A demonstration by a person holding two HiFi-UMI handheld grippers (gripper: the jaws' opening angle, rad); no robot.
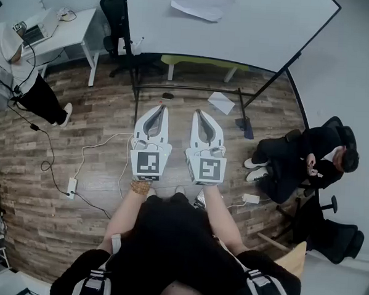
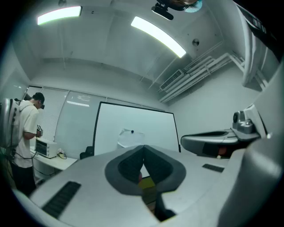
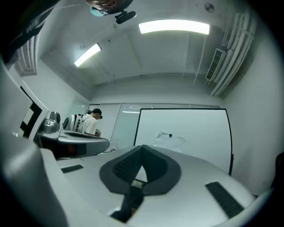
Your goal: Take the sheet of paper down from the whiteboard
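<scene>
Here, the left gripper (image 1: 162,110) and right gripper (image 1: 198,114) sit side by side, jaws pressed together on nothing. The sheet of paper (image 1: 201,4) hangs on the whiteboard (image 1: 264,31) ahead, under a small dark magnet (image 2: 132,131), well apart from both.
</scene>
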